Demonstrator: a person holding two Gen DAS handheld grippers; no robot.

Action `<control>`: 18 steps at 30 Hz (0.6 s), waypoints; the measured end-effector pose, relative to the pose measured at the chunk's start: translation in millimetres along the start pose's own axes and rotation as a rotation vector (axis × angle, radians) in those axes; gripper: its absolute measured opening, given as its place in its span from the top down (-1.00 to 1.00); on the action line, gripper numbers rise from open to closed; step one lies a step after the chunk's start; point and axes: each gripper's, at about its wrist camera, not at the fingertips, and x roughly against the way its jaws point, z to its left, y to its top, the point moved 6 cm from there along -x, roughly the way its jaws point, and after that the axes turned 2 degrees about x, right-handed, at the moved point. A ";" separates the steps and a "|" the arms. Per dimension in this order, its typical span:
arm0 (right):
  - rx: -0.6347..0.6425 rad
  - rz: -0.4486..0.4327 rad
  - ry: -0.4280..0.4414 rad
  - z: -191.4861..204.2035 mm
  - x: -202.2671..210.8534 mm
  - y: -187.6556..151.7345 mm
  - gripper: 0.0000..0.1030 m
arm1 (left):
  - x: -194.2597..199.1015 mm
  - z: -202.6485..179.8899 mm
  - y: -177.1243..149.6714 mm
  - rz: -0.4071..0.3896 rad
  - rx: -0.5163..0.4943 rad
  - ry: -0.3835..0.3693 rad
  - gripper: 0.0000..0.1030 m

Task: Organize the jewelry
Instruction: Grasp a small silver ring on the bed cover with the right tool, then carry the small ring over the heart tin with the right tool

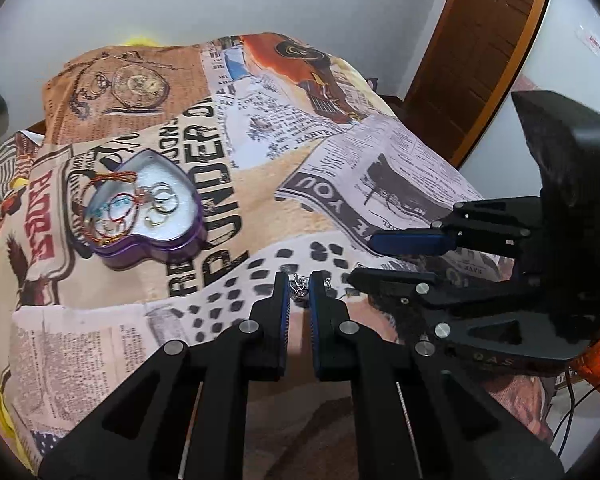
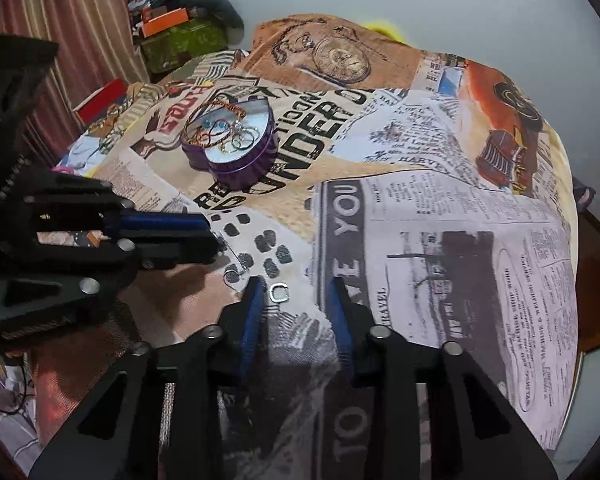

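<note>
A purple heart-shaped tin [image 1: 148, 224] sits on the printed cloth and holds several rings, hoops and bracelets; it also shows in the right wrist view [image 2: 236, 148]. My left gripper [image 1: 299, 286] has its jaws narrowly apart around a small silver jewelry piece [image 1: 299, 285] on the cloth; I cannot tell whether they grip it. My right gripper [image 2: 296, 290] is open over the cloth, with a small silver ring [image 2: 279, 292] lying between its fingertips, near the left finger. A thin silver hoop [image 2: 232, 276] lies just left of it.
The newspaper-print cloth [image 1: 340, 160] covers a raised, sloping surface. A wooden door [image 1: 480, 40] stands at the right. Boxes and clutter [image 2: 180, 32] and a striped curtain [image 2: 80, 20] are at the far left. The left gripper's body [image 2: 60, 240] reaches in beside my right gripper.
</note>
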 end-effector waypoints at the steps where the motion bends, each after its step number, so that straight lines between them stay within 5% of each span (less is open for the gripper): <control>1: 0.005 0.000 0.000 1.4 -0.1 -0.3 0.57 | 1.2 1.9 -0.4 -0.002 0.001 0.002 0.85; 7: 0.032 0.009 -0.007 7.2 -1.7 0.0 0.83 | 5.7 8.5 -2.7 -0.012 0.015 0.006 0.85; 18: 0.002 -0.025 -0.015 9.3 12.7 11.6 0.83 | 37.8 10.9 9.7 -0.083 0.012 0.020 0.85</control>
